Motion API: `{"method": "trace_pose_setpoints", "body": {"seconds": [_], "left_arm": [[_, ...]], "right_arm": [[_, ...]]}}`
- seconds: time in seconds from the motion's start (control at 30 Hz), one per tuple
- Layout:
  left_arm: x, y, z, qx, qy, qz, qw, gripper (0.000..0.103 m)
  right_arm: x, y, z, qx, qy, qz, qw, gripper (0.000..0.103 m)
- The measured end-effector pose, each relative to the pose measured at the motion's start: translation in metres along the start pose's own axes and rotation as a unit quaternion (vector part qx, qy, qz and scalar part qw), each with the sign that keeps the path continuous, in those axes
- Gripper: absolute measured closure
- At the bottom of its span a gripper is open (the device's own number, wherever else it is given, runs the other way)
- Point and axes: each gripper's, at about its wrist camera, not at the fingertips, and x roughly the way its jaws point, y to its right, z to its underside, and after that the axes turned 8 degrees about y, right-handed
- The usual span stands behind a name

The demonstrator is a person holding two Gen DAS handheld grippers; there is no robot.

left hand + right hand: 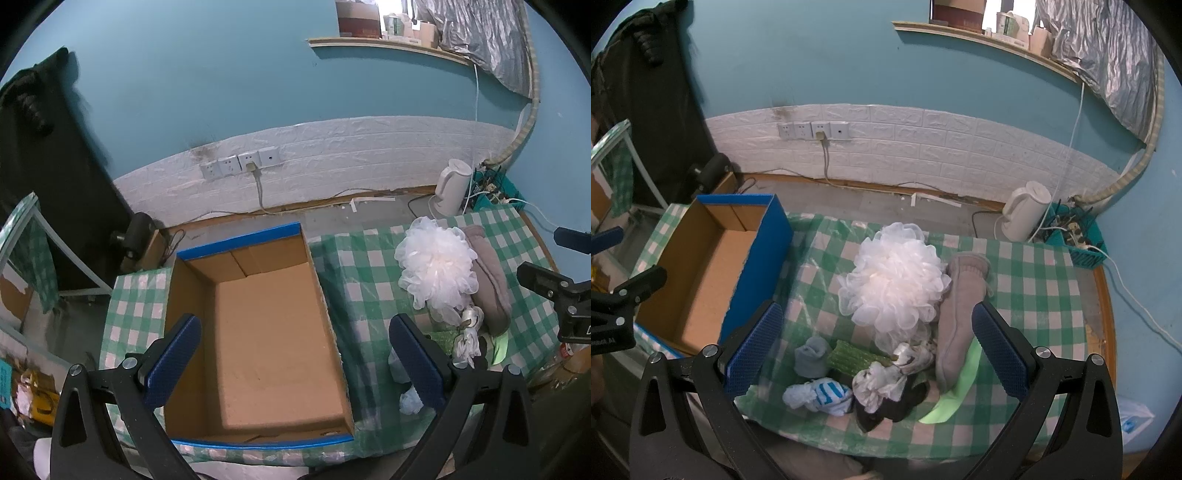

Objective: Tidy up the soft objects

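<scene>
White loofah (pixel 892 280) ahead of right gripper (pixel 877 352) | both grippers apart | left gripper (pixel 295 363) above box (pixel 258 332)

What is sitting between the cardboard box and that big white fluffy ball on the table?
Nothing: only bare green-checked tablecloth separates the cardboard box from the white bath pouf, seen best in the right wrist view.

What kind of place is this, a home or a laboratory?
Most likely a room in a home. A checked tablecloth covers the table, a white electric kettle stands by the wall, and a shelf above holds household containers. The bath sponge and grey slipper point the same way.
</scene>
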Motion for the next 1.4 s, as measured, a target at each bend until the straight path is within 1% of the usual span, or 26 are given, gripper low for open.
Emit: {"method": "trace_pose_setpoints", "body": {"seconds": [0.33, 1.13, 1.4], "left_arm": [[0.003, -0.006, 0.003, -0.015, -0.003, -0.006, 0.9999, 0.001], [0.005, -0.002, 0.01, -0.011, -0.01, -0.006, 0.9999, 0.001], [0.008, -0.002, 0.01, -0.016, -0.018, 0.002, 0.9997, 0.001]], "right_arm": [[0.001, 0.0, 0.001, 0.0, -0.001, -0.001, 1.0, 0.001], [0.002, 0.001, 0.001, 0.001, -0.003, -0.001, 1.0, 0.001], [0.001, 0.002, 0.001, 0.002, -0.003, -0.001, 1.0, 0.001]]}}
